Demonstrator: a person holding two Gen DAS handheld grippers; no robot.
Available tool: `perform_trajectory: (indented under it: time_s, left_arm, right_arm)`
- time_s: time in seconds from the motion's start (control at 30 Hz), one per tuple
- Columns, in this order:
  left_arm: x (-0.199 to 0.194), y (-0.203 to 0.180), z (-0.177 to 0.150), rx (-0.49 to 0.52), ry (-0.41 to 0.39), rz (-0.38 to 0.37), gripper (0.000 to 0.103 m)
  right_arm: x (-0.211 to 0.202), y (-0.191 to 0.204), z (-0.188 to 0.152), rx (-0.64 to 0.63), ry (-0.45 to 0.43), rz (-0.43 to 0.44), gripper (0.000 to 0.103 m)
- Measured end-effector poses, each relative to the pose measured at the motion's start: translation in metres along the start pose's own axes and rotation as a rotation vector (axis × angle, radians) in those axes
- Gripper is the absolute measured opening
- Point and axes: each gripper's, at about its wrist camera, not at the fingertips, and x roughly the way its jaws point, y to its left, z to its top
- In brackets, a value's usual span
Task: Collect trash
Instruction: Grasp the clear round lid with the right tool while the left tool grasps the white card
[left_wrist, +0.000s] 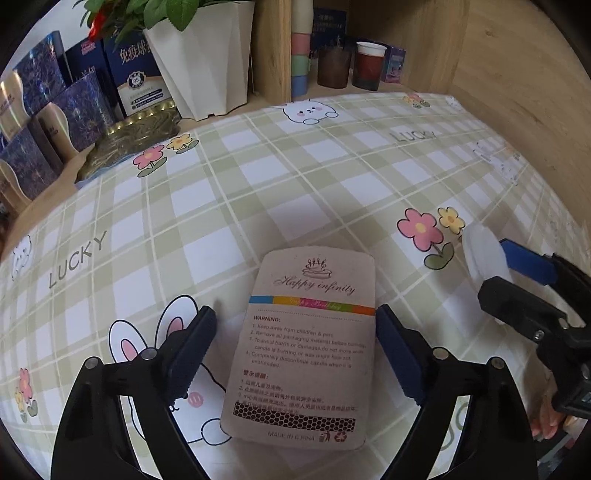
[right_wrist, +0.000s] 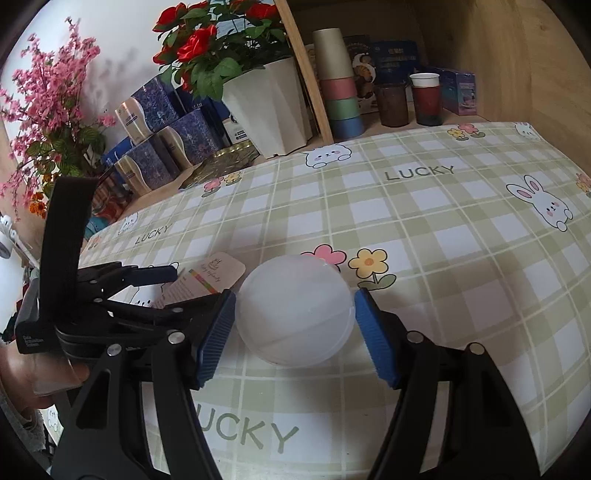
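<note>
A grey-brown birthday-candle card (left_wrist: 306, 347) lies flat on the checked tablecloth (left_wrist: 295, 177). My left gripper (left_wrist: 295, 350) stands open astride it; the right pad is at the card's edge and the left pad is clear of it. A translucent white round plastic lid (right_wrist: 295, 314) sits between the blue pads of my right gripper (right_wrist: 295, 328), which is shut on it from both sides. In the left wrist view that lid (left_wrist: 484, 254) shows tilted at the right, held in the right gripper (left_wrist: 493, 266). The right wrist view has the card (right_wrist: 210, 277) and the left gripper (right_wrist: 170, 291) at its left.
A white flower pot (right_wrist: 269, 110), blue boxes (right_wrist: 166, 147) and a gold tin (left_wrist: 129, 144) line the back left. A stack of coloured cups (right_wrist: 340, 96) and two dark cups (right_wrist: 410, 99) stand on the back shelf. A wooden wall (left_wrist: 517, 92) bounds the right.
</note>
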Motion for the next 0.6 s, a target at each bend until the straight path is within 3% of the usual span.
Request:
perform_trajectory:
  time_s: [0.07, 0.1, 0.23, 0.47, 0.6]
  left_arm:
    - [-0.002, -0.001, -0.002, 0.007, -0.006, 0.006, 0.077]
    - [-0.005, 0.000, -0.003, 0.006, -0.012, 0.011, 0.065]
    - [-0.014, 0.004, -0.009, -0.036, 0.004, 0.014, 0.051]
    - [-0.059, 0.015, -0.041, -0.165, -0.065, 0.023, 0.050]
    - [-0.109, 0.012, -0.077, -0.255, -0.124, 0.009, 0.050]
  right_arm:
    - [0.000, -0.002, 0.000, 0.008, 0.002, 0.003, 0.067]
    - [0.001, -0.003, 0.000, 0.012, 0.003, 0.003, 0.067]
    - [0.001, -0.004, 0.001, 0.022, 0.004, 0.012, 0.067]
    - [-0.002, -0.007, 0.001, 0.035, -0.014, 0.004, 0.067]
    - [-0.002, -0.002, 0.000, 0.007, -0.004, -0.006, 0.067]
